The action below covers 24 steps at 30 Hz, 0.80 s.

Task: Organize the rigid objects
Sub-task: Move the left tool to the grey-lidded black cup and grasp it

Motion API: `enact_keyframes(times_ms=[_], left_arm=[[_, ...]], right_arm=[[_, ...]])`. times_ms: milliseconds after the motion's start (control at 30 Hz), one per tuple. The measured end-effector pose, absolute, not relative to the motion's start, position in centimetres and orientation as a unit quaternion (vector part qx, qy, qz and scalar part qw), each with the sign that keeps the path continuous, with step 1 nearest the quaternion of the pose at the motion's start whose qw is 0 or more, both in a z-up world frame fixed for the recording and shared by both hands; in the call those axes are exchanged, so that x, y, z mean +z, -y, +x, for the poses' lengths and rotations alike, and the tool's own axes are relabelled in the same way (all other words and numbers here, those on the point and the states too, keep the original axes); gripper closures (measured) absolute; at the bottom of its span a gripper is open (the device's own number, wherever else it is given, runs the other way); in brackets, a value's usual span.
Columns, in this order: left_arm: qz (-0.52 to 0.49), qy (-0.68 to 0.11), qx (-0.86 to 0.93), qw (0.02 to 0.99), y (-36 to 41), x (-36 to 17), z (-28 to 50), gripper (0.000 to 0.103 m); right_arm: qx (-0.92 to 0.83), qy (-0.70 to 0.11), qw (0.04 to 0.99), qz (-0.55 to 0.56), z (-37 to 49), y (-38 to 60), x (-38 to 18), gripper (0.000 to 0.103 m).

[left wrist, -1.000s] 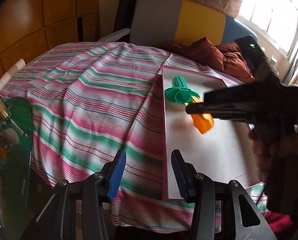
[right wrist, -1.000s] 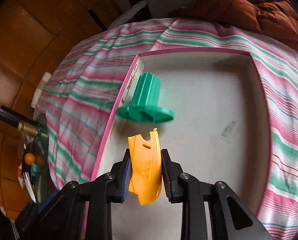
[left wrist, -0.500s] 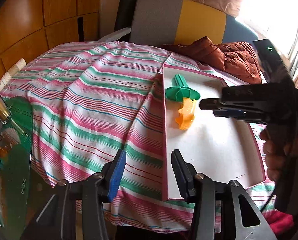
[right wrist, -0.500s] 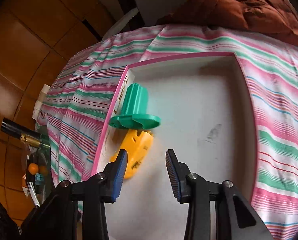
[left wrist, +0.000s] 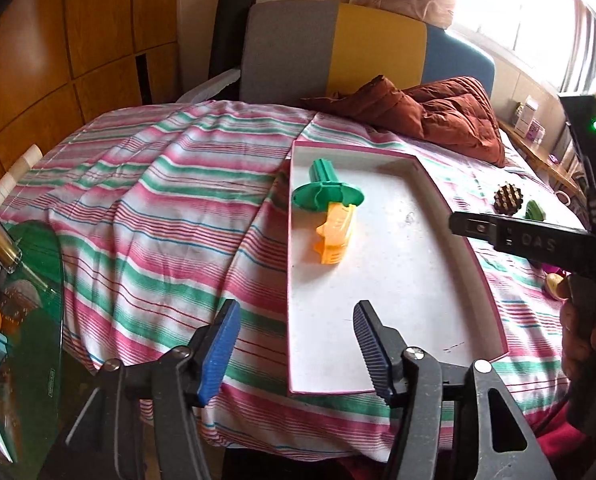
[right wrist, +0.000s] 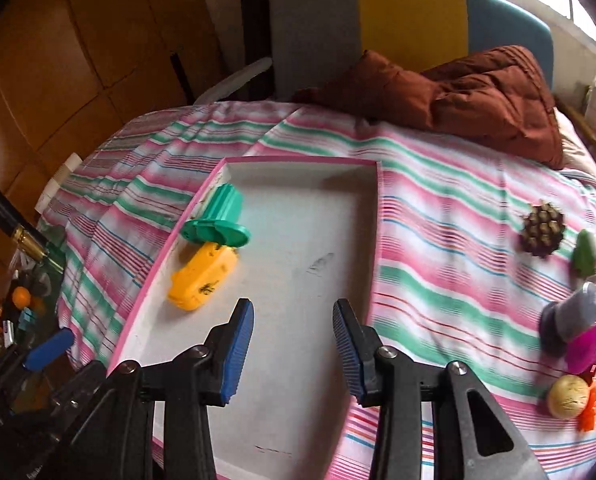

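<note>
From the left wrist we see our left gripper [left wrist: 296, 350], its fingers just widened and empty, over the near edge of the pink-rimmed tray [left wrist: 474, 264], where the orange piece [left wrist: 334, 232] lies touching the green piece [left wrist: 326, 194]. Only the right wrist view shows our right gripper [right wrist: 293, 350], fingers apart and empty, and beyond it the loose cluster: spiky ball [right wrist: 543, 230], grey piece [right wrist: 574, 318], beige ball [right wrist: 568, 396].
</note>
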<state>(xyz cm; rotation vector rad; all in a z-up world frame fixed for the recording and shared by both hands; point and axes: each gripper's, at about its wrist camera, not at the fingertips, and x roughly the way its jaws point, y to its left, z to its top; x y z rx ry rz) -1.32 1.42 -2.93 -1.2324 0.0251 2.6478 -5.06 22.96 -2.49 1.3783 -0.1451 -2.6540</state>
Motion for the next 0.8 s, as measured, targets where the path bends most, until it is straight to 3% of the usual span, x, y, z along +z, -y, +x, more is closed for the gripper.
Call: enact_keyframes(times_ms=[167,567,700,800], left_arm=[[-0.408,-0.02,0.905,0.117,-2.4,-2.3,-1.0,0.033],[-0.405,-0.04,0.9,0.157,-5.7,-1.4,-0.9,0.029],[-0.401,-0.061,0.898,0.172,-7.8,-1.1,-1.0,0.029],[-0.398,-0.071,0.895,0.189,-9.7,-0.8,-1.1,0.029]], right_arm=[[-0.891,0.052,0.038,0.449,-3.9,-27.3,-1.9,0.059],[-0.896,0.089,-0.138,0.413,-1.0,-42.6,-0.6,0.058],[-0.885,0.132,-0.223,0.388,0.7,-48.5,-1.5,0.058],[-0.849,0.214,-0.276,0.397,2.3,-52.6,-3.1,0.058]])
